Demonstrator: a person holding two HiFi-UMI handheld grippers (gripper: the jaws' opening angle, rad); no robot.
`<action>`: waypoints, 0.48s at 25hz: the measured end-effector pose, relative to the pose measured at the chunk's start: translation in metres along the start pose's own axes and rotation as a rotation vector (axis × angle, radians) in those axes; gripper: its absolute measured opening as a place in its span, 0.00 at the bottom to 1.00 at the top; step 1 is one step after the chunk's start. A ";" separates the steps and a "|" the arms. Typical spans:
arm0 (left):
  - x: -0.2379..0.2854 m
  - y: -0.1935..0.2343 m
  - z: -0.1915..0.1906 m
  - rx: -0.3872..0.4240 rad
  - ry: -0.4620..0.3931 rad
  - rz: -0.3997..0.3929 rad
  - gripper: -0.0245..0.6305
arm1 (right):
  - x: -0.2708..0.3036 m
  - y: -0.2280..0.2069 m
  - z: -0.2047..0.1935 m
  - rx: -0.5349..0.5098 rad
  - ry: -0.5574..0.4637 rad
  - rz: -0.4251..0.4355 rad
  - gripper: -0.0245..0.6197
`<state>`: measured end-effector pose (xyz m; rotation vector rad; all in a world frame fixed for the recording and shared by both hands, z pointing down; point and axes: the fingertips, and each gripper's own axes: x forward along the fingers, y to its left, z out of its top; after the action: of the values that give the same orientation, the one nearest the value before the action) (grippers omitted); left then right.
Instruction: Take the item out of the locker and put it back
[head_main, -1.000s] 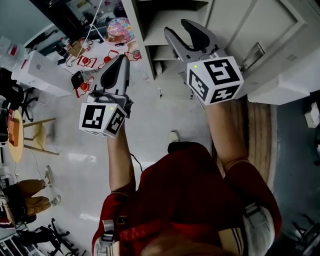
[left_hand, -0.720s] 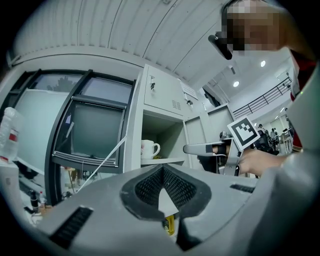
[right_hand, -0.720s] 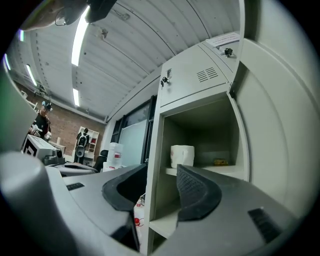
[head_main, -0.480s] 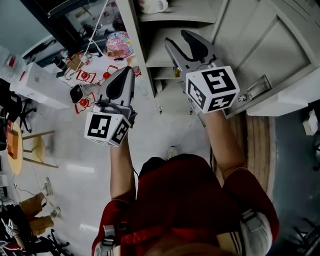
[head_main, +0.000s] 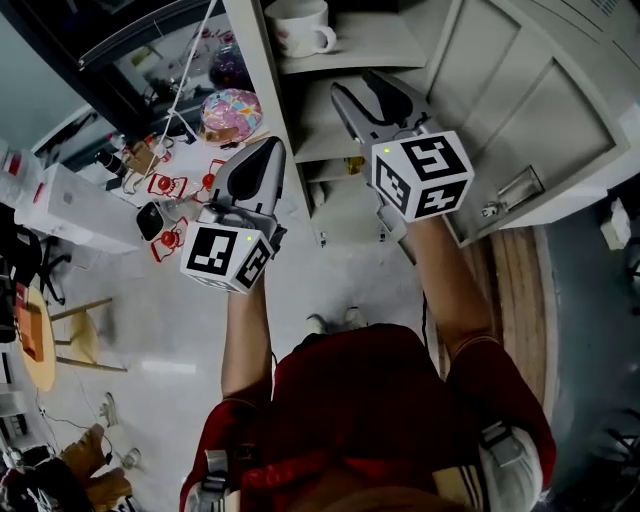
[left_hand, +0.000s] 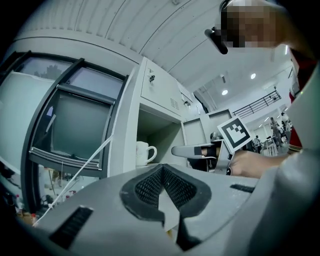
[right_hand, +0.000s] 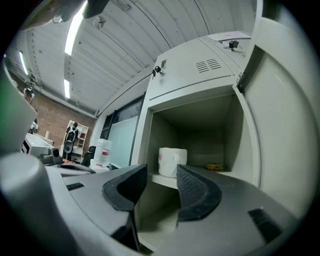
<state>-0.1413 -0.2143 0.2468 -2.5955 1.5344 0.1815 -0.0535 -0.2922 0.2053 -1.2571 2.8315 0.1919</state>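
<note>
jaws of the right gripper (right_hand: 161, 171) stand spread, with nothing between their dark ribbed pads (right_hand: 197, 192). they aim into the open grey metal locker (right_hand: 190, 70), whose door (right_hand: 285, 125) hangs at the frame's right. seen through that gap, farther in and apart from both jaws, the white glazed mug (right_hand: 172, 161) stands upright on the shelf, long axis vertical, mouth up. in the head view it sits at the top centre, handle pointing to the frame's right. the left gripper (left_hand: 162, 169) is pressed together and empty, with the mug above-left of its tips.
</note>
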 end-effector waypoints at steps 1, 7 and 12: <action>0.003 0.003 0.002 0.002 -0.003 -0.009 0.05 | 0.004 -0.001 0.002 -0.001 -0.002 -0.007 0.30; 0.018 0.012 0.005 0.002 -0.013 -0.049 0.05 | 0.022 -0.008 0.009 -0.019 0.000 -0.029 0.30; 0.030 0.015 0.006 0.006 -0.020 -0.071 0.05 | 0.035 -0.017 0.009 -0.009 0.008 -0.034 0.30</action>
<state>-0.1407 -0.2463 0.2350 -2.6303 1.4323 0.1949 -0.0649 -0.3281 0.1923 -1.3101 2.8160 0.1988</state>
